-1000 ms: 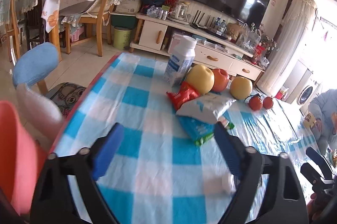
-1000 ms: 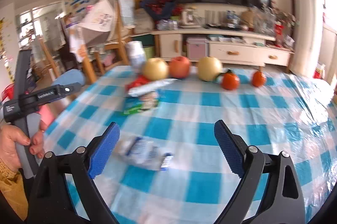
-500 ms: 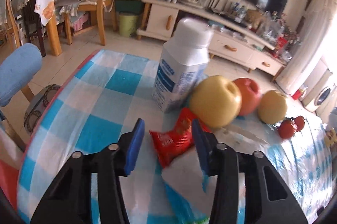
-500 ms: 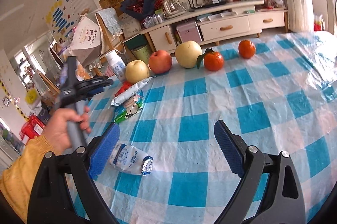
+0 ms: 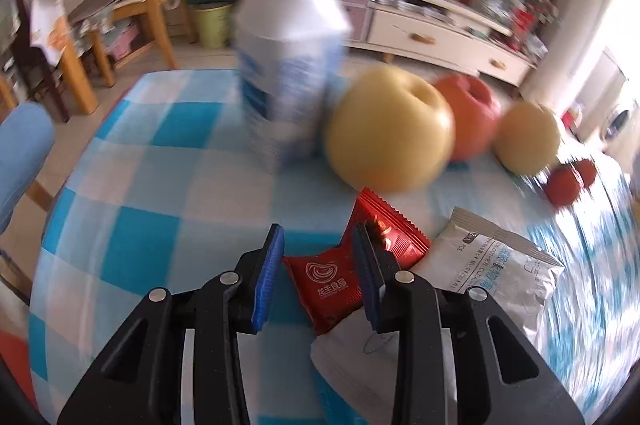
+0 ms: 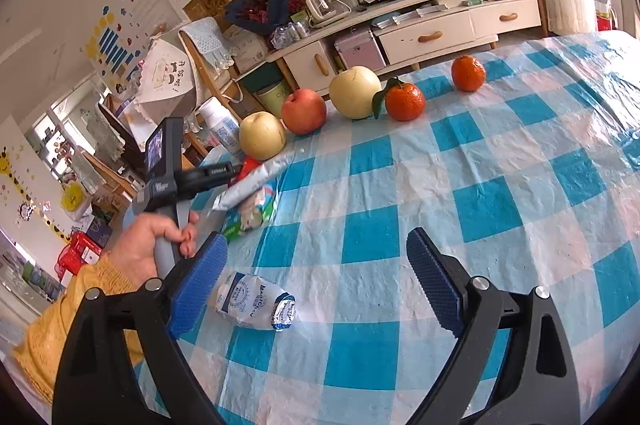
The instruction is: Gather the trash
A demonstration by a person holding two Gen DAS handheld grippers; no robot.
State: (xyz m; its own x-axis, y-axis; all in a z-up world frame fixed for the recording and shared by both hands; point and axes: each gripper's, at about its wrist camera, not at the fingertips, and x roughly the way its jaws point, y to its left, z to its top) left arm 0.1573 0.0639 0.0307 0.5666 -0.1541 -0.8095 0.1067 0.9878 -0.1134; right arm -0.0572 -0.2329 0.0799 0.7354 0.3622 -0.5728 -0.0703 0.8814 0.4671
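A red snack wrapper point(image 5: 332, 283) lies crumpled on the blue-checked table point(image 5: 140, 193), between the fingers of my left gripper point(image 5: 318, 231). Its jaws are closing and both blue pads point(image 5: 266, 277) meet the wrapper's sides. Beside it lies a silver-white sachet point(image 5: 496, 265). In the right wrist view a hand point(image 6: 148, 249) holds the left gripper point(image 6: 216, 171) low over the red wrapper point(image 6: 250, 165), the sachet point(image 6: 252, 183) and a green-white packet point(image 6: 250, 215). My right gripper point(image 6: 316, 245) hangs open over the table. A crumpled white-blue wrapper point(image 6: 256, 305) lies just inside its left finger, untouched.
A white milk bottle point(image 5: 288, 65) stands right behind the red wrapper, with a yellow pear point(image 5: 390, 129), a red apple point(image 5: 468, 121) and a second pear point(image 5: 528, 137) in a row. Two tangerines point(image 6: 404, 101) sit farther right. A chair and TV cabinet stand beyond the table edge.
My left gripper has moved forward and down to the red wrapper, and its jaws have narrowed from wide apart onto it. The right gripper rolled, then held still, open throughout.
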